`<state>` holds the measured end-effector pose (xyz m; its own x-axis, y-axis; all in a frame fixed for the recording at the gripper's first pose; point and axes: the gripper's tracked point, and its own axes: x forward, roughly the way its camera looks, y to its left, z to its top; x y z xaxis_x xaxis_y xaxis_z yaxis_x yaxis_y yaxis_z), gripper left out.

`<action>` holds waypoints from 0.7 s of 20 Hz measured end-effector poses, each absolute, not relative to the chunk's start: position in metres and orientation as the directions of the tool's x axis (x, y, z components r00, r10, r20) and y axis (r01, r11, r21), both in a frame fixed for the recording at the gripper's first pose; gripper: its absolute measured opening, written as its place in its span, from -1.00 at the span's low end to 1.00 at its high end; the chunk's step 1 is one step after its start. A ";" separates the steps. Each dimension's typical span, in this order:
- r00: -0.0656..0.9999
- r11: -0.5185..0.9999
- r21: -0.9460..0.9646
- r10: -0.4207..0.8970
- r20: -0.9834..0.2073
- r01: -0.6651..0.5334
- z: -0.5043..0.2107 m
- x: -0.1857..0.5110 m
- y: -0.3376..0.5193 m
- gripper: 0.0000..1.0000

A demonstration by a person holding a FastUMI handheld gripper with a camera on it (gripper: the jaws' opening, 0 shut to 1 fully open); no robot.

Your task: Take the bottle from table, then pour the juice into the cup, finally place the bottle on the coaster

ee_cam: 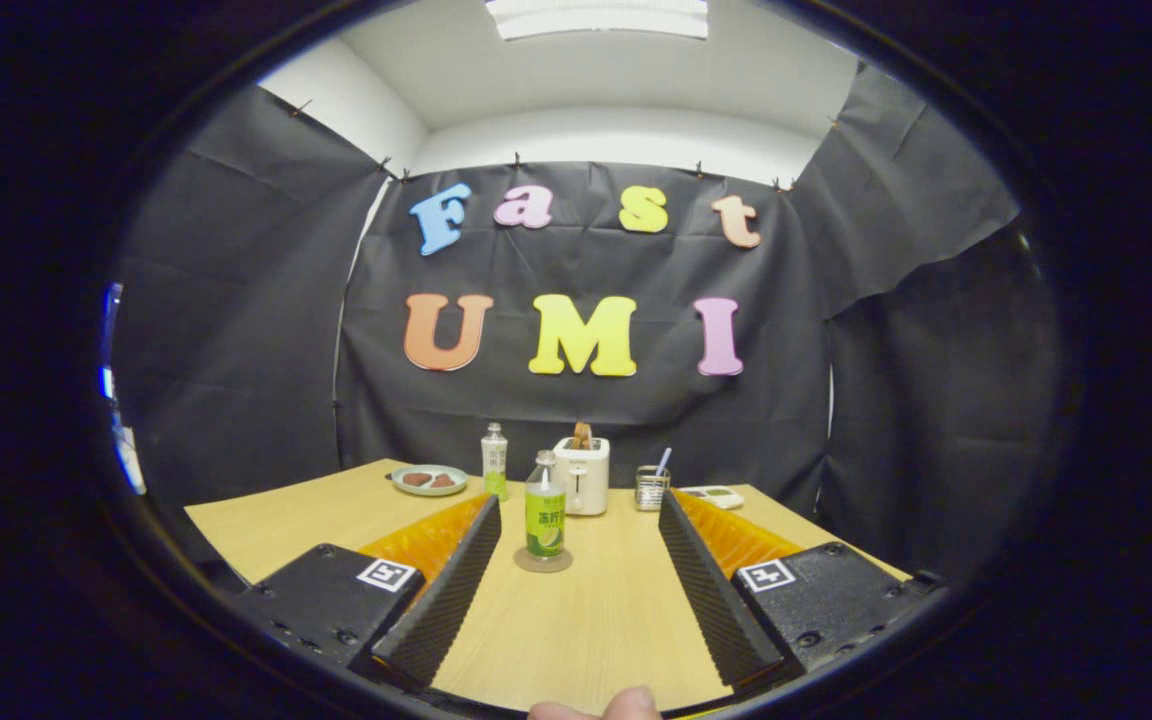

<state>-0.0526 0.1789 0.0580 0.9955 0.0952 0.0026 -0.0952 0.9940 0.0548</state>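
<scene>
Bottle parked on its coaster, gripper spread wide

The green-labelled juice bottle (544, 518) stood upright on the round coaster (543, 562), just ahead of the gripper (580, 520), untouched between its wide-open fingers; toaster (582, 474) and cup (650, 488) sat beyond on the wooden table (596, 620).

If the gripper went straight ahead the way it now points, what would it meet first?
Most likely the green-labelled bottle standing on the coaster, just ahead of the open gripper, nearer its left finger. The toaster stands beyond; depth is uncertain.
</scene>
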 end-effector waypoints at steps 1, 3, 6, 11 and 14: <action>0.996 0.994 0.061 0.085 0.012 -0.086 0.062 -0.061 0.179 1.00; 0.998 0.996 0.054 0.063 0.031 -0.065 0.068 -0.070 0.175 1.00; 0.998 0.997 0.044 0.063 0.032 -0.065 0.067 -0.080 0.180 1.00; 0.998 0.998 0.020 0.059 0.021 -0.059 0.063 -0.087 0.178 1.00; 0.999 0.999 0.016 0.049 0.016 -0.049 0.063 -0.089 0.173 1.00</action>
